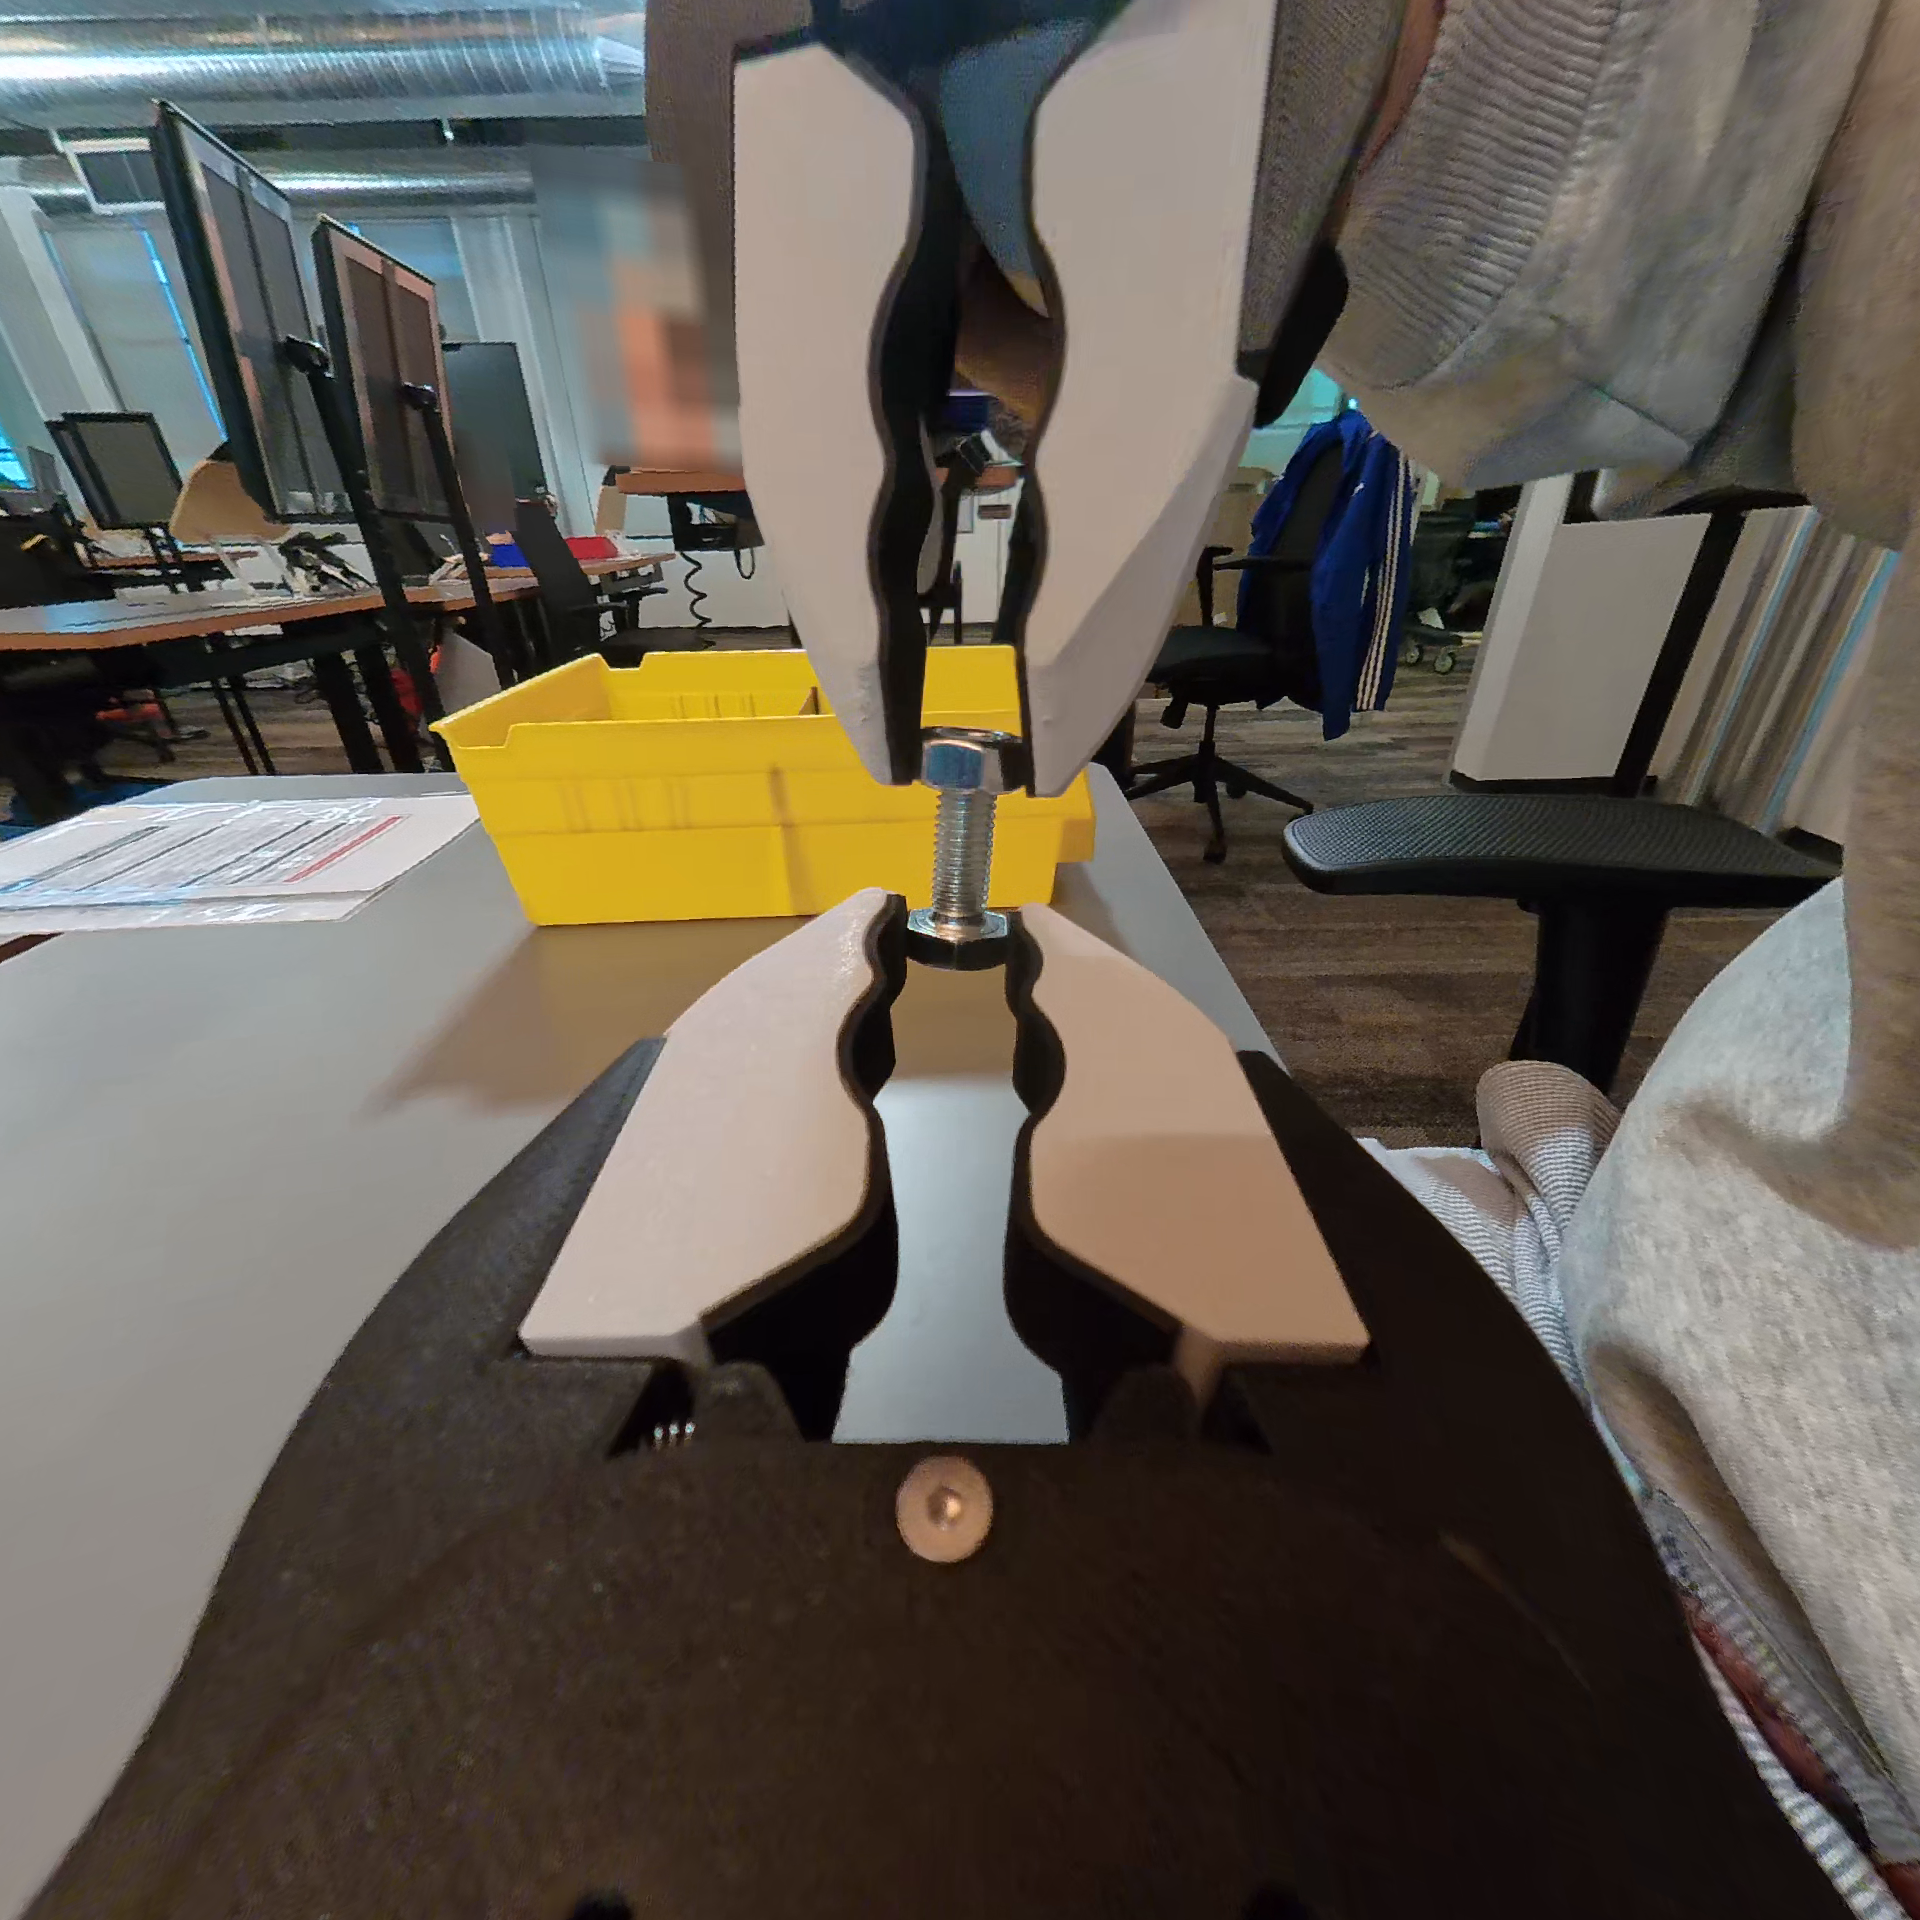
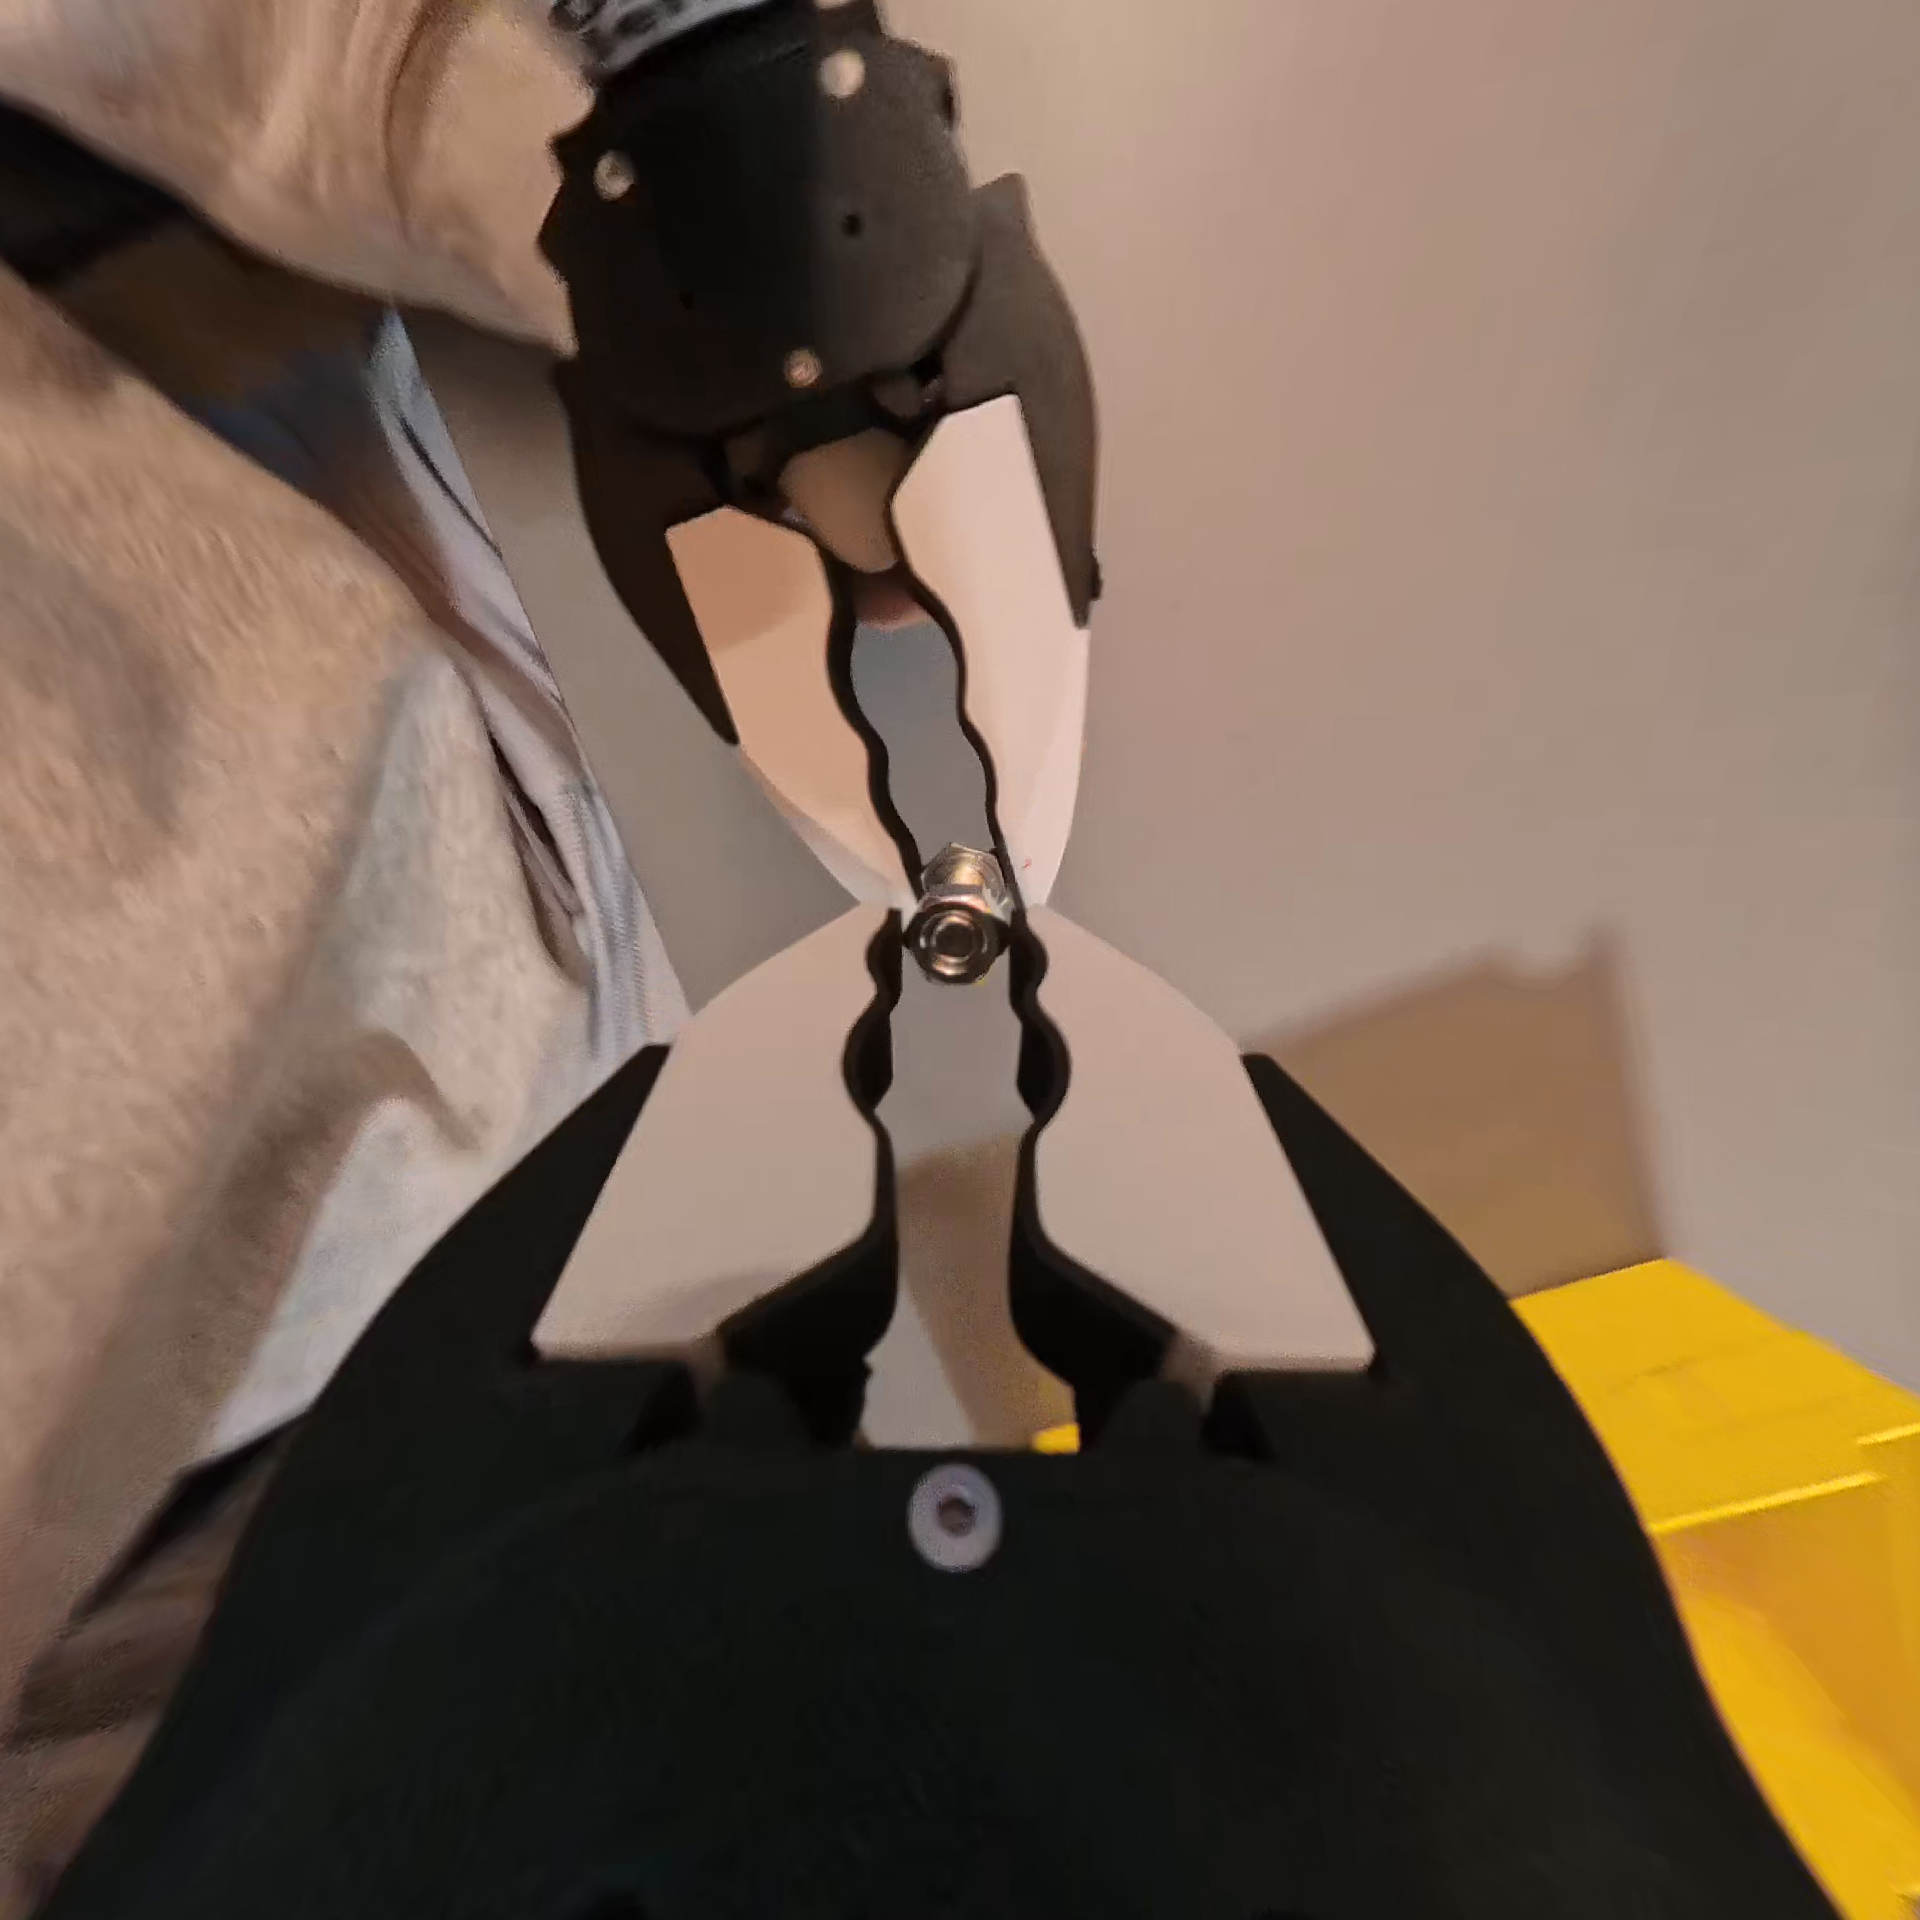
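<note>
My left gripper point(image 1: 954, 927) is shut on a silver hex nut point(image 1: 954, 923) at its fingertips, above the grey table point(image 1: 260, 1091). My right gripper point(image 1: 971, 764) comes down from above and is shut on the hex head of a silver bolt point(image 1: 964, 852). The bolt's threaded shaft stands upright and its lower end sits in the nut. In the right wrist view my right gripper point(image 2: 951, 943) grips the bolt head point(image 2: 951, 940), seen end on. The left gripper point(image 2: 961, 881) reaches in from the top with the nut point(image 2: 961, 871) just beyond the head.
A yellow plastic bin point(image 1: 665, 821) stands on the table just behind the grippers; it also shows in the right wrist view point(image 2: 1714, 1455). A printed sheet point(image 1: 208, 852) lies at the far left. A black chair point(image 1: 1558, 852) and a person's grey sleeve point(image 1: 1662, 260) are at the right. Left and right tips are no more than a few centimetres apart.
</note>
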The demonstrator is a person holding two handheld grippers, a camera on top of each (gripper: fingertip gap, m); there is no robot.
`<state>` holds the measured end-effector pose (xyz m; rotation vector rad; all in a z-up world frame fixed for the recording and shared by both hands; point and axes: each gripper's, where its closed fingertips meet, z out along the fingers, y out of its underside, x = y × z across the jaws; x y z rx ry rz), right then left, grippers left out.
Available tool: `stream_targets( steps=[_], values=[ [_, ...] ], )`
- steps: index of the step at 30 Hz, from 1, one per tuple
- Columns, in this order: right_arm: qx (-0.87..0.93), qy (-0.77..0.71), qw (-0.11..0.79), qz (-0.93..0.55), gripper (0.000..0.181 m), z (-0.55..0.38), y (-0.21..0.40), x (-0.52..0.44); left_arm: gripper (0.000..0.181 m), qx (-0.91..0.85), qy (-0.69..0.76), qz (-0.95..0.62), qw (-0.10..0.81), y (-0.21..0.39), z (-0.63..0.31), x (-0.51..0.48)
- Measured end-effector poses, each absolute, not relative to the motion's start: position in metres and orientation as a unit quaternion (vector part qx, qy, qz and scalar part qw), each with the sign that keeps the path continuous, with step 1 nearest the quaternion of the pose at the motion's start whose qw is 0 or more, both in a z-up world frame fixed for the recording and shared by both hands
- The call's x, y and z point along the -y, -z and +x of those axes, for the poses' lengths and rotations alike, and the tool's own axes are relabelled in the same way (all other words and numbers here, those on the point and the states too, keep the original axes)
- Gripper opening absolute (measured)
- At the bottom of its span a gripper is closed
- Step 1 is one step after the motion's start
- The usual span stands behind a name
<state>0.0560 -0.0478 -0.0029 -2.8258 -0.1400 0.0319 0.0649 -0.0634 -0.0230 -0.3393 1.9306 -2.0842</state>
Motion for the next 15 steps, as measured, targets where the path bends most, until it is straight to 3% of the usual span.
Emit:
stream_targets(
  steps=[6,12,15],
  values=[
    [0.246,0.064,0.147,-0.956,0.02,0.048,0.0,0.052,0.019,-0.666,0.728,-0.095,0.133,0.021,0.057,0.066],
    [0.183,0.074,0.176,-0.965,0.027,0.058,-0.008,0.046,0.019,-0.662,0.73,-0.102,0.136,0.019,0.059,0.065],
    [0.133,0.093,0.249,-0.955,0.032,0.067,-0.027,0.035,0.018,-0.659,0.73,-0.112,0.141,0.018,0.063,0.062]
  ],
)
